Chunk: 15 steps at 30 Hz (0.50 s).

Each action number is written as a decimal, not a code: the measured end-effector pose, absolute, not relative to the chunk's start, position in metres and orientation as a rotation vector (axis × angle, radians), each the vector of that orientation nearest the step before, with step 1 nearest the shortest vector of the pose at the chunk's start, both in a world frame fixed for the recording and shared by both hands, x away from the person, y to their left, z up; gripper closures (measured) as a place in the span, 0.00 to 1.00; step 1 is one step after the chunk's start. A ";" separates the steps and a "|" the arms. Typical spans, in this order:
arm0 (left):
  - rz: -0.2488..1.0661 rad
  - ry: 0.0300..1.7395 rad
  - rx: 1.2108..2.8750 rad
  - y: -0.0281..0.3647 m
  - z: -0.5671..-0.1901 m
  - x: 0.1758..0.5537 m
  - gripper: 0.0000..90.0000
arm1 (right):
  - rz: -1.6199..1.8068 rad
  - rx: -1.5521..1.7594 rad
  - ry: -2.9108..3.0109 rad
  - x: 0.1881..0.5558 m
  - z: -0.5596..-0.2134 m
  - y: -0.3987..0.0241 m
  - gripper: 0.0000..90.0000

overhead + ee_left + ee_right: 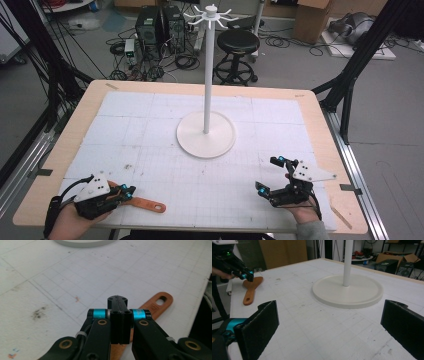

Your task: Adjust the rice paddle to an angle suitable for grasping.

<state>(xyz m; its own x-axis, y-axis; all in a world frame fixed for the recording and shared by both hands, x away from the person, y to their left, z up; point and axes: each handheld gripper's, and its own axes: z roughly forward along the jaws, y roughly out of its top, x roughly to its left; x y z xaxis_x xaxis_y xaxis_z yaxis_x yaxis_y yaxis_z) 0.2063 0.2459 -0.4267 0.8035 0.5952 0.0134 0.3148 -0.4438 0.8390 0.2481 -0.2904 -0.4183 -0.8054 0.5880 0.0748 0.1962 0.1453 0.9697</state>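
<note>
Left tongs (117, 315): jaws pressed together, pads flush, nothing visibly between them; in the left gripper view they sit directly over the wide end of an orange spatula (155, 305), whether touching it cannot be told. The spatula lies flat on the tabletop (165, 150) at its near left edge, flat and wood-coloured, with a rounded handle end pierced by an oval hanging hole; a small stamped mark sits by the hole, too small to read. Right tongs (329, 330): jaws wide apart, holding nothing, black foam-textured pads, cyan collars on the links, hovering over bare tabletop at near right. Each gripper carries a grey three-cornered plate and a trailing black cable. The tabletop is a pale wooden board covered by a white gridded mat, scuffed with grey smudges and small coloured flecks. Farther off, at centre, a white rack (206, 132): round, rimmed, smooth matte base, slim upright pole, radial hooks at the top. Beyond the tabletop, a black stool (238, 42) on the floor.
</note>
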 end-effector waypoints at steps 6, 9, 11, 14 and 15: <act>0.345 0.623 2.092 0.241 -0.427 0.193 1.00 | 1.703 0.753 2.107 0.248 -0.418 -0.290 0.00; 0.326 0.615 2.110 0.237 -0.429 0.189 1.00 | 1.701 0.755 2.108 0.248 -0.418 -0.290 0.00; 0.313 0.595 2.131 0.233 -0.431 0.187 0.99 | 1.699 0.755 2.112 0.249 -0.419 -0.290 0.00; 0.291 0.571 2.166 0.226 -0.435 0.187 0.99 | 1.698 0.758 2.116 0.248 -0.419 -0.289 0.00; 0.285 0.568 2.174 0.225 -0.436 0.187 1.00 | 1.698 0.757 2.116 0.248 -0.419 -0.289 0.00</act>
